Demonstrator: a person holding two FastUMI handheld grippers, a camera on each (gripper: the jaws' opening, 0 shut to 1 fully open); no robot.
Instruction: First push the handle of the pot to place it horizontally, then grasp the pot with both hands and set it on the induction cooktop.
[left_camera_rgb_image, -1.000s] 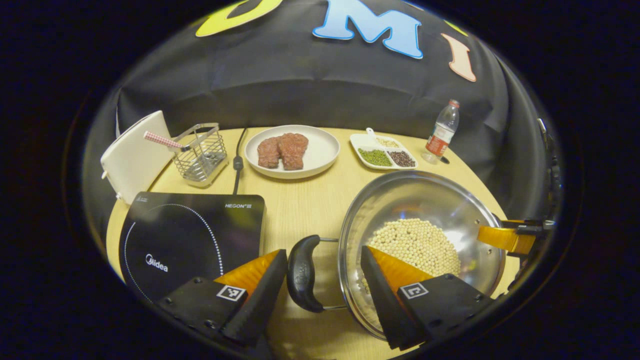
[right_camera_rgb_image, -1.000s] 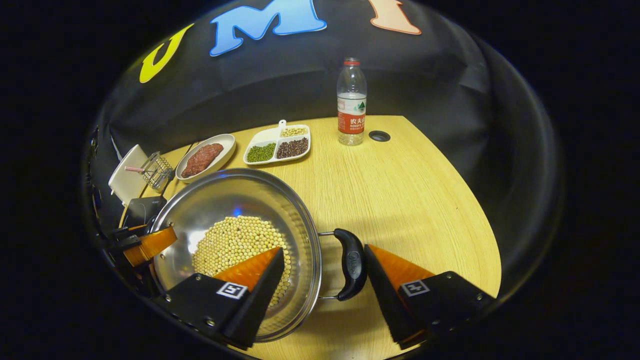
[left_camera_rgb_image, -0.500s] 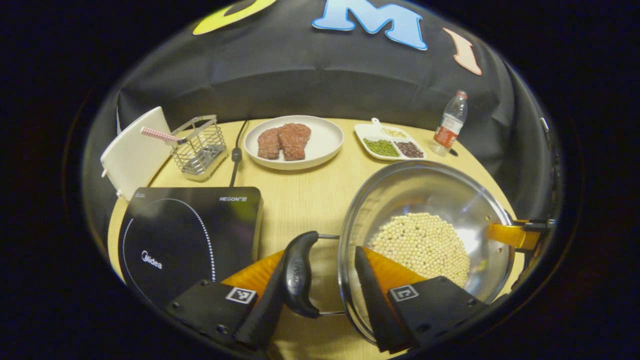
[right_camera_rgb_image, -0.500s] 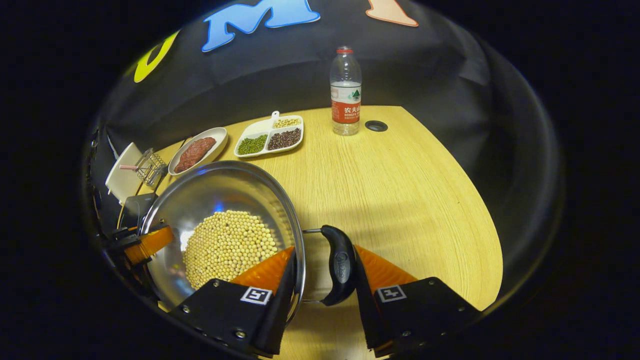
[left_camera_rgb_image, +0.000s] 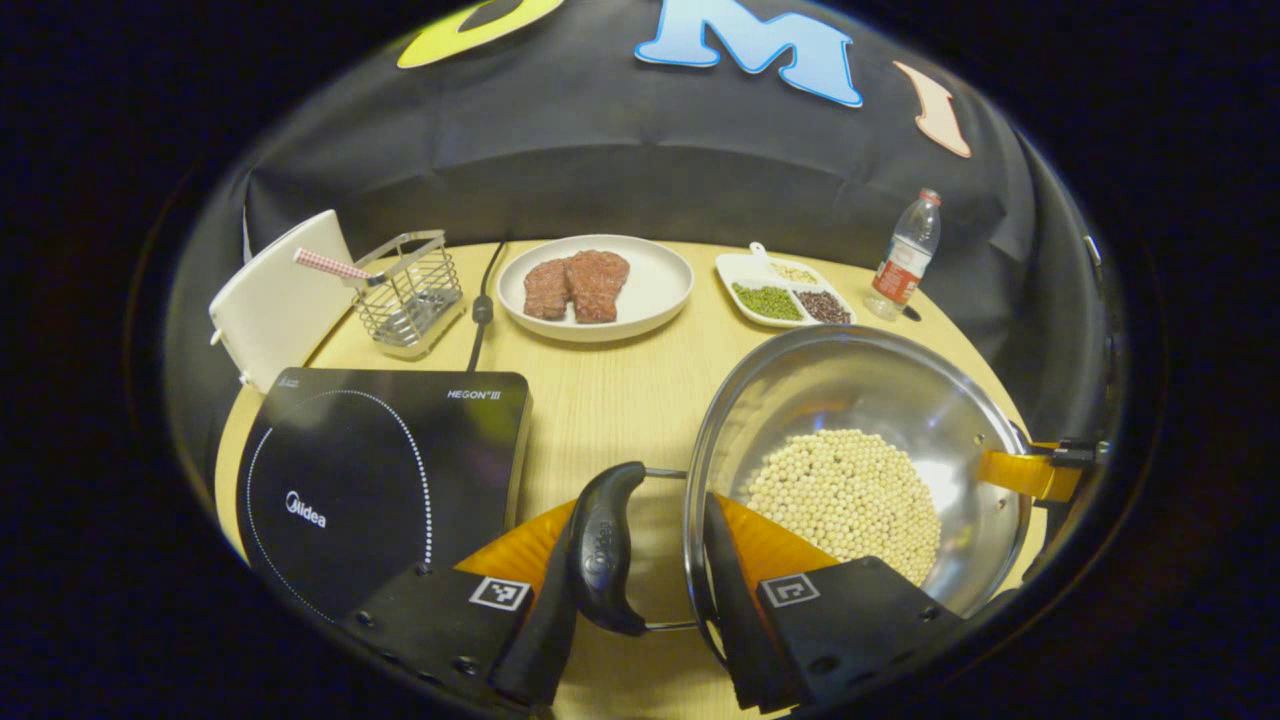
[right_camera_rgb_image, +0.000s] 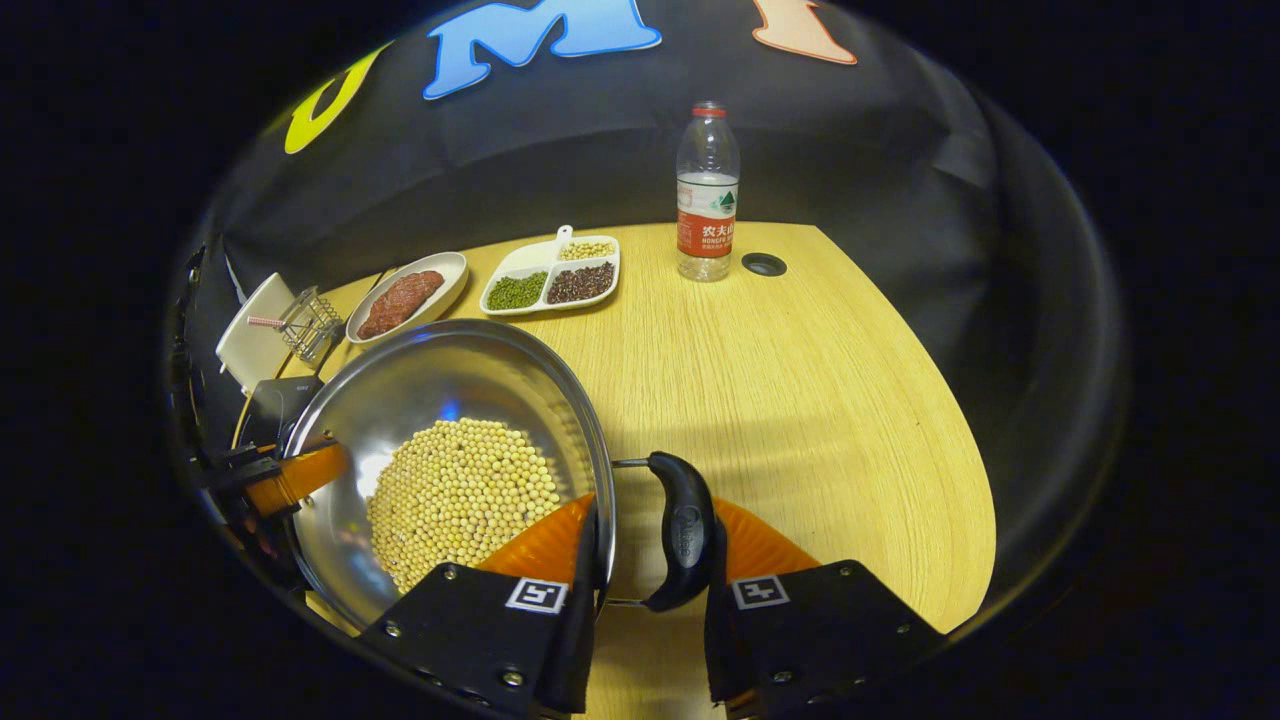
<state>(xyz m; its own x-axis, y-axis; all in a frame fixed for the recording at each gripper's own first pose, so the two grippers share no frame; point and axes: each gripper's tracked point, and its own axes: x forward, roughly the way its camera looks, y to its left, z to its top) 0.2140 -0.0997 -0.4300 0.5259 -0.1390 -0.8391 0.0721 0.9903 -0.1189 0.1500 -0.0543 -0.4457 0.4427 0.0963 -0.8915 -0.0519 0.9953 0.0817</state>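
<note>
A steel pot (left_camera_rgb_image: 860, 400) holding pale soybeans (left_camera_rgb_image: 845, 495) stands on the right of the table, its two black side handles level. My left gripper (left_camera_rgb_image: 640, 520) is shut on the pot's left handle (left_camera_rgb_image: 603, 550), one finger outside the handle and the other inside the rim. On the opposite side, my right gripper (right_camera_rgb_image: 655, 520) is shut on the pot's right handle (right_camera_rgb_image: 685, 530) in the same way. Each gripper's orange finger appears at the pot's far rim (left_camera_rgb_image: 1020, 472) in the other's view. The black induction cooktop (left_camera_rgb_image: 370, 470) lies just left of the pot. I cannot tell whether the pot touches the table.
Along the back stand a plate of raw meat (left_camera_rgb_image: 650, 290), a divided dish of beans (left_camera_rgb_image: 785, 295), a water bottle (left_camera_rgb_image: 905, 260), a wire basket (left_camera_rgb_image: 410, 295) and a white board (left_camera_rgb_image: 275, 300). The cooktop's cord (left_camera_rgb_image: 483, 310) runs back. A cable hole (right_camera_rgb_image: 763, 264) marks the right side.
Both grippers were open around the pot's handles a second ago and have since shut on handle and rim. Both views have shifted slightly.
</note>
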